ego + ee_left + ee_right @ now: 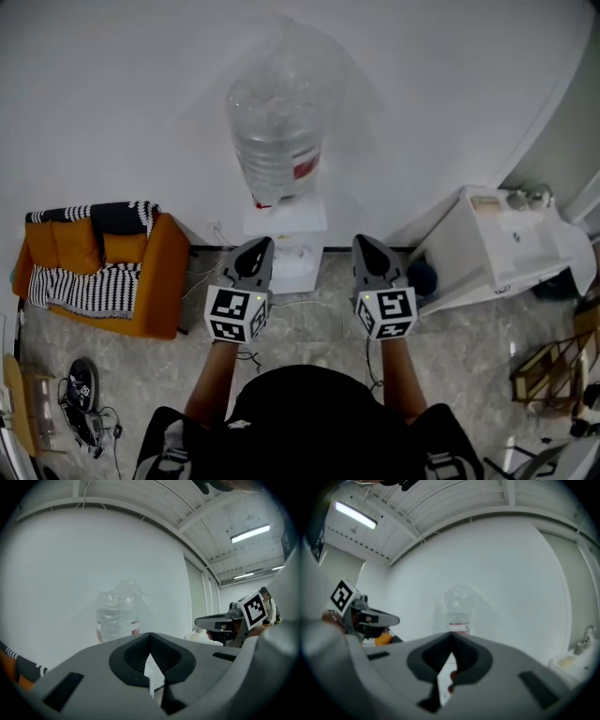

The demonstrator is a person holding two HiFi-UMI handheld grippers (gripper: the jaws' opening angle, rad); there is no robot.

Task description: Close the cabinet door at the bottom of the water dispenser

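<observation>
The white water dispenser (287,231) stands against the wall, with a big clear bottle (276,139) on top. From above, its front and cabinet door are hidden. My left gripper (260,244) and right gripper (365,242) are held level side by side in front of it, both shut and empty. In the left gripper view the closed jaws (150,635) point at the bottle (117,620), and the right gripper (219,620) shows to the right. In the right gripper view the closed jaws (451,635) aim at the bottle (458,613), with the left gripper (375,619) at the left.
An orange armchair (155,281) with a black-and-white striped blanket stands left of the dispenser. A white washbasin unit (506,246) stands to the right, a dark ball (422,276) beside it. Cables and black gear (82,386) lie on the floor at the left, a wooden rack (553,367) at the right.
</observation>
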